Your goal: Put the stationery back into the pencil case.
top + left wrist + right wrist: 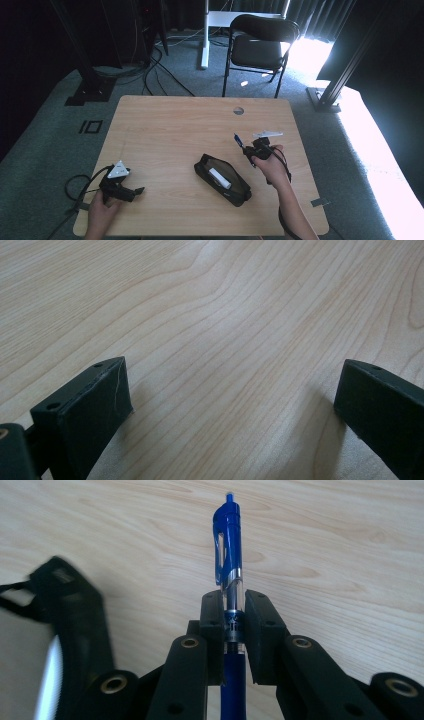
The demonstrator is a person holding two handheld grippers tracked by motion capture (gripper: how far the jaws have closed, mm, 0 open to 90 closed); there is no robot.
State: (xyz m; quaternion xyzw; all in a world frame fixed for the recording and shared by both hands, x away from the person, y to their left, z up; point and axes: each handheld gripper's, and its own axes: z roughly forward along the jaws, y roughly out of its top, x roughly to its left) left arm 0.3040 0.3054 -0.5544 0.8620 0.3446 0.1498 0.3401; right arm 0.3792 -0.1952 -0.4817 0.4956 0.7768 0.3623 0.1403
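A blue click pen (229,555) is clamped between the jaws of my right gripper (234,611), its clip end pointing away from me over the wood. In the high view the right gripper (248,148) is held above the table right of centre, with the blue pen (238,139) sticking out up-left. A black pencil case (222,179) lies open at the table's middle front, a white object (219,178) inside it; the black case (75,630) is at the left edge of the right gripper view. My left gripper (134,191) rests at the front left, jaws wide apart over bare wood (225,340).
The wooden table (170,125) has a round cable hole (238,110) near its far edge. A black chair (260,45) and a white desk leg stand beyond the table on grey carpet. Cables trail off the front left.
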